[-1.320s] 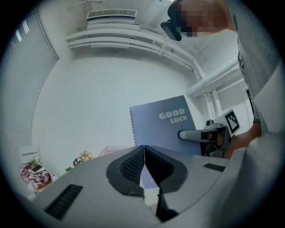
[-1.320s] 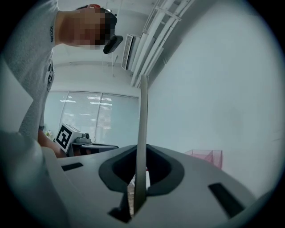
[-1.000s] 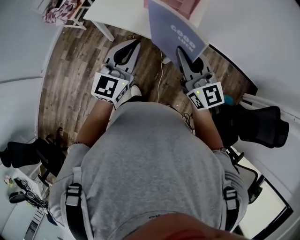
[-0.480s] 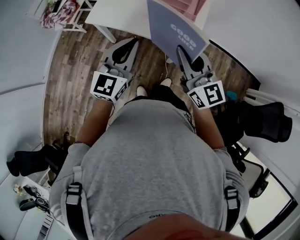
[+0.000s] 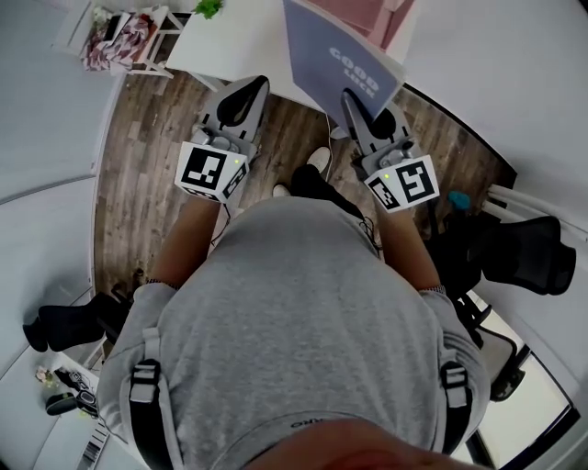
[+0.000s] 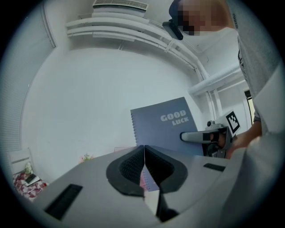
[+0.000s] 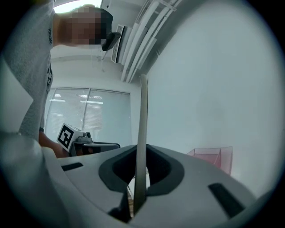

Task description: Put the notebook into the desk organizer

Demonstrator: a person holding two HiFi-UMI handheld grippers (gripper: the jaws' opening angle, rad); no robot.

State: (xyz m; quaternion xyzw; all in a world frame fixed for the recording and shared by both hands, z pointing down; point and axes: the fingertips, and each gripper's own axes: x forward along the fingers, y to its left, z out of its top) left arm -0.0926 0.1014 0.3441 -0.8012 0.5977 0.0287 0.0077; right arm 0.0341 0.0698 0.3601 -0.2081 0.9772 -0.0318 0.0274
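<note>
My right gripper [image 5: 354, 99] is shut on the lower edge of a blue-grey spiral notebook [image 5: 342, 57] printed "GOOD LUCK", held upright over the front edge of the white table [image 5: 234, 41]. In the right gripper view the notebook [image 7: 142, 129] stands edge-on between the pads. The pink desk organizer [image 5: 367, 13] sits just beyond it on the table and shows as the pink desk organizer [image 7: 214, 158] to the right. My left gripper [image 5: 250, 90] hangs beside it over the floor, jaws shut and empty. From the left gripper [image 6: 144, 149] I see the notebook's cover [image 6: 164, 124].
The person stands on a wooden floor [image 5: 138, 174] right at the table. A black office chair [image 5: 514, 248] is at the right, another dark chair [image 5: 64, 321] lower left. A white stool with floral cloth [image 5: 119, 27] stands at the top left. A cable [image 5: 323, 147] hangs from the table.
The person has stepped toward the table; a foot now shows between the grippers. Both grippers and the notebook sit a little further in over the table edge. The grip is unchanged.
</note>
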